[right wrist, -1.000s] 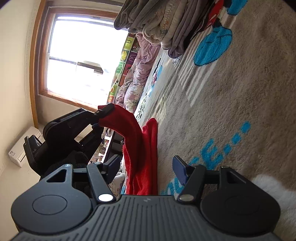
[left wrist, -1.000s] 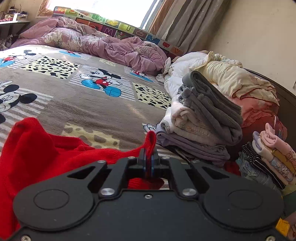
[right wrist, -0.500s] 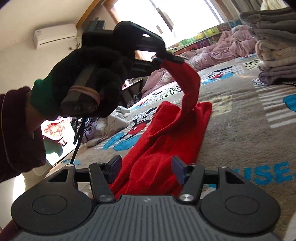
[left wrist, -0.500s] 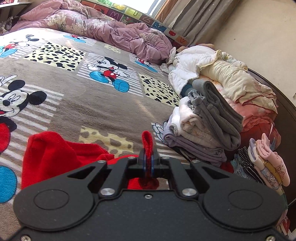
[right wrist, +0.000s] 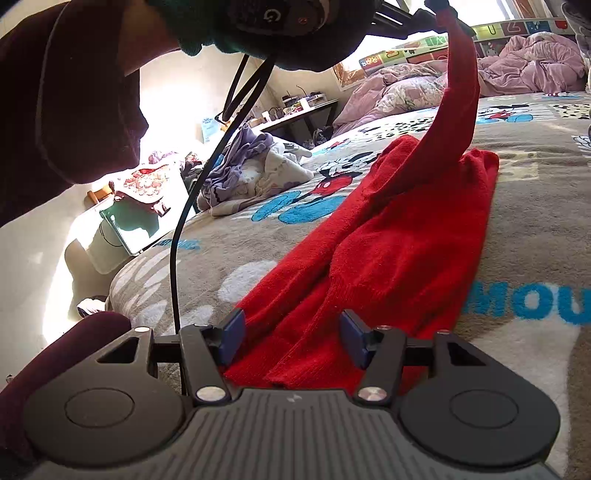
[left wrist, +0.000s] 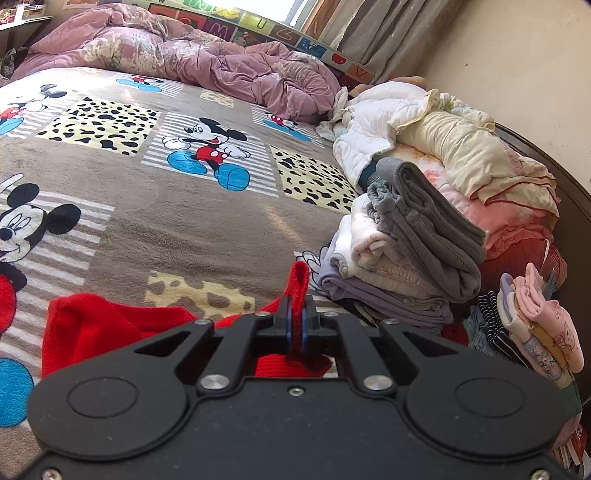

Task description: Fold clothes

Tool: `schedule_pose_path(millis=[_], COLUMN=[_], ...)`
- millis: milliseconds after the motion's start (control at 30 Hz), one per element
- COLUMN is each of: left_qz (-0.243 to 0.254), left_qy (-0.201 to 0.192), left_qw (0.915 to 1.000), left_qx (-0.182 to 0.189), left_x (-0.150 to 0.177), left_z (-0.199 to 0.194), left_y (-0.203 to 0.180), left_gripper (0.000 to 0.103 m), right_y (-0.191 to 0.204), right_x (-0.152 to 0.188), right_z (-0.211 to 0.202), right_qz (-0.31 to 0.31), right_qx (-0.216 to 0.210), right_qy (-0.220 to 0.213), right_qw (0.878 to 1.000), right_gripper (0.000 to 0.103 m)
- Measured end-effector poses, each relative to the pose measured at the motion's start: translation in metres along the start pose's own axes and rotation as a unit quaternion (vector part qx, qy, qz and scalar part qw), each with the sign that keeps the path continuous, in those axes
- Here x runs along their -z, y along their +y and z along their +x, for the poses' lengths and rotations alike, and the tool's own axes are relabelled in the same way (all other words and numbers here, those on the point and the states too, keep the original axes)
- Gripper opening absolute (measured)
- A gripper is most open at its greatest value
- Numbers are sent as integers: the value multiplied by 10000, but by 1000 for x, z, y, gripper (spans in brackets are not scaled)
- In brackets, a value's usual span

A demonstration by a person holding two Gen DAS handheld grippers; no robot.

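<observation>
Red knit garment (left wrist: 110,325) lies on the cartoon-mouse blanket (left wrist: 192,225) in the left wrist view, bunched low and left of the left gripper (left wrist: 297,325), whose jaws are clamped tight on a narrow strip of the same red fabric that pokes up between them. To the right of the tongs, near but apart from the garment, stands a stack of folded clothes (left wrist: 402,254) topped by a grey piece, with a smaller folded pile (left wrist: 532,328) further right at the bed's edge. Behind the stack sits a heap of white and cream quilted bedding (left wrist: 436,144), and a rumpled mauve duvet (left wrist: 192,62) runs along the far side under the curtain (left wrist: 362,29). In the right wrist view the red knit garment (right wrist: 399,236) stretches away from the right gripper (right wrist: 291,338) across the blanket (right wrist: 528,199), its near hem lying between the two blue pads (right wrist: 232,332), which stand apart without pressing on it while the jaws are closing. One strip of the fabric rises steeply to the left gripper (right wrist: 439,7) at the top edge, held by a dark-gloved hand (right wrist: 288,26) with a maroon sleeve (right wrist: 66,96), from which a black cable (right wrist: 192,195) hangs down. A crumpled lilac and white cloth (right wrist: 255,166) lies off to the left.
</observation>
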State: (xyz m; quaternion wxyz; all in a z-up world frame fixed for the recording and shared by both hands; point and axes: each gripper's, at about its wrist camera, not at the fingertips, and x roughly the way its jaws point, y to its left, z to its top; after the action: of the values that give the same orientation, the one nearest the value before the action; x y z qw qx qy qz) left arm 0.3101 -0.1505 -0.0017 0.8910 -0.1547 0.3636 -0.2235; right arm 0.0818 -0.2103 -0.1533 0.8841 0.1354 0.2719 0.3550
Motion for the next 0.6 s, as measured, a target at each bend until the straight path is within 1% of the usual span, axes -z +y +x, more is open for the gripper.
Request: schedule_pose_path(millis=[100, 200, 300, 433, 500, 600], left_qz=[-296, -165, -83, -451, -543, -500], left_qy=[13, -29, 35, 100, 153, 84], left_qw=[9995, 9998, 10000, 9989, 9983, 9985], left_qx=[77, 67, -2, 63, 116, 211], left_x=[-1, -10, -16, -13, -10, -9], left_z=[-1, 0, 3, 12, 17, 18], left_y=[8, 0, -6, 3, 3, -3], left_gripper=[1, 1, 1, 1, 1, 1], right_y=[-1, -1, -1, -2, -2, -3], right_x=[0, 1, 1, 0, -1, 0], right_z=[0, 4, 4, 4, 4, 3], right_qz=[38, 5, 10, 43, 48, 78], right_qx=[-21, -41, -43, -46, -54, -80], right_qy=[-14, 44, 49, 47, 49, 65], right_qw=[10000, 10000, 10000, 10000, 10000, 9999], right_gripper=[58, 59, 58, 58, 58, 58])
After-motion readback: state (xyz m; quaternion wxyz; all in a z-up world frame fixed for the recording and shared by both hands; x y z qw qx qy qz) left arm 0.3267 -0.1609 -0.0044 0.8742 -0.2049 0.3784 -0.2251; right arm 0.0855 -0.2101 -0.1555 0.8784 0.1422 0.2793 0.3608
